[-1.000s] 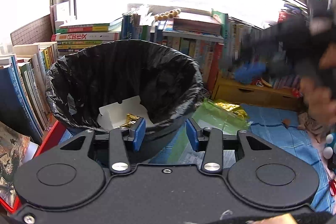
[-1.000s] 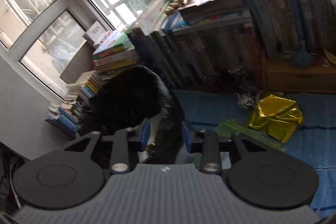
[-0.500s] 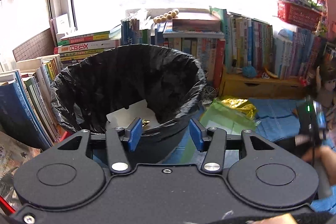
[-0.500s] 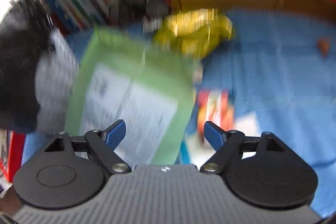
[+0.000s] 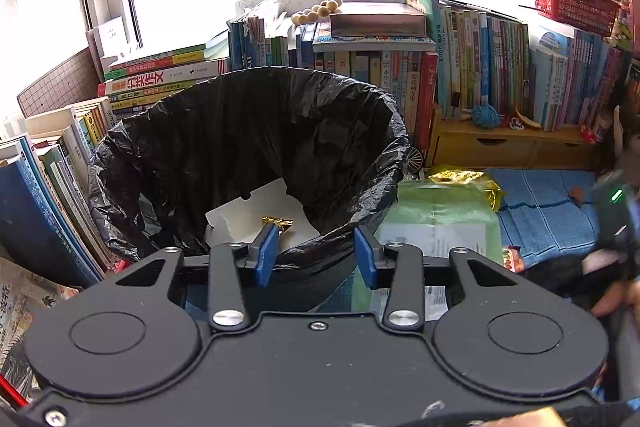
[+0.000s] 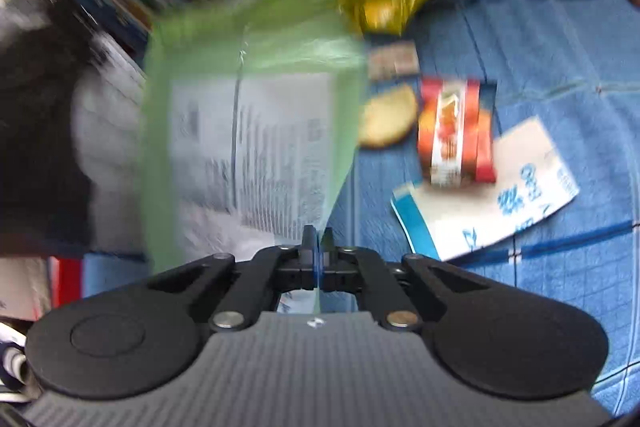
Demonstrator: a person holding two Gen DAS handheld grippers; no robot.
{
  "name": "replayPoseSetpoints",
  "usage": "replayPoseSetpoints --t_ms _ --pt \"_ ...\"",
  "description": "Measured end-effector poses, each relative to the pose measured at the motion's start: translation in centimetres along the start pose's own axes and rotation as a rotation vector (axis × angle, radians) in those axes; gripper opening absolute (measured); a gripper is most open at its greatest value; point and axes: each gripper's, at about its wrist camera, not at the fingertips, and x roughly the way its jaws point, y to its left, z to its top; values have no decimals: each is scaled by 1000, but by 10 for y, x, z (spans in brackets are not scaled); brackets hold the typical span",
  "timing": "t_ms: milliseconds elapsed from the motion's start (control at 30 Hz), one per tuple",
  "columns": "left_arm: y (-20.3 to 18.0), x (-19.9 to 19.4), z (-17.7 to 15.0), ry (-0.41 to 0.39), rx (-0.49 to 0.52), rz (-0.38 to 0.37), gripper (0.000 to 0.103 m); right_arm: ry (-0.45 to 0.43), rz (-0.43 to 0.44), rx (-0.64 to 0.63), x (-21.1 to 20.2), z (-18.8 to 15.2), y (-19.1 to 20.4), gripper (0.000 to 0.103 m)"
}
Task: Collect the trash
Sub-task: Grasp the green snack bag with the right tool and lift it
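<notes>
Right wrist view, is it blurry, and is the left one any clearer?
Right wrist view: motion-smeared; the green bag and books streak, only the right gripper stays sharp. Left wrist view: sharp on the bin, but the window is blown out white.

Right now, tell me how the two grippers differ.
The left gripper is open with its fingers spread and empty; the right gripper is shut on the green bag. The left points at the black-lined trash bin; the right points at litter on the blue mat. Both have black bodies.
</notes>
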Motion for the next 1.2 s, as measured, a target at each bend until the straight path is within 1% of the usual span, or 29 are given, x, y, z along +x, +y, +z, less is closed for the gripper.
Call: replayPoseSetpoints --t_ms 133,200,267,300,333,367,400,433,500,533,600,633,700,800,833,900,933,1067,1167,1200 --pt "1 0 -1 -7 -1 -3 38 -79 88 37 -46 15 5 3" --pt "0 0 -1 -9 -3 -5 37 -113 132 25 -68 31 15 3" --pt "0 0 -1 -11 -5 -4 37 -145 128 -21 -83 44 25 3" --pt "0 -1 -1 -13 -7 -4 37 -141 119 -64 -86 50 32 8" --pt "0 -1 -1 -14 -10 -6 37 -130 93 -120 -83 54 38 33" --pt "0 0 -1 -14 -16 -8 37 -118 47 -182 -76 56 45 61" --pt "1 -1 -1 -15 -21 -10 37 -108 0 -231 -70 55 47 75" --pt "1 -1 -1 -15 -24 -11 37 -104 -27 -264 -63 49 48 89" --pt "2 0 -1 -14 -26 -12 37 -88 -48 -310 -43 30 46 90" --pt "1 0 0 -13 -25 -13 37 -76 -68 -324 -35 19 45 92" --pt "1 1 0 -9 -25 -15 37 -62 -97 -402 -18 -13 46 98" --pt "1 1 1 -6 -27 -16 37 -47 -101 -454 -10 -28 50 102" --pt "2 2 2 -3 -30 -20 37 -25 -94 -580 -1 -62 61 103" --pt "3 4 3 3 -34 -24 38 -36 -80 -779 7 -109 78 103" --pt "2 4 4 5 -32 -23 38 -36 -88 -837 12 -121 82 103" --pt "1 5 4 8 -24 -21 38 -32 -130 -923 22 -138 90 103" --pt "0 5 5 10 -21 -21 38 -29 -130 -938 26 -143 91 103" --pt "0 6 5 13 -20 -22 38 -29 -104 -919 30 -148 95 103" --pt "0 7 5 14 -15 -21 38 -62 -139 -922 37 -149 100 103" --pt "0 7 5 15 -13 -21 38 -61 -146 -909 40 -146 100 103"
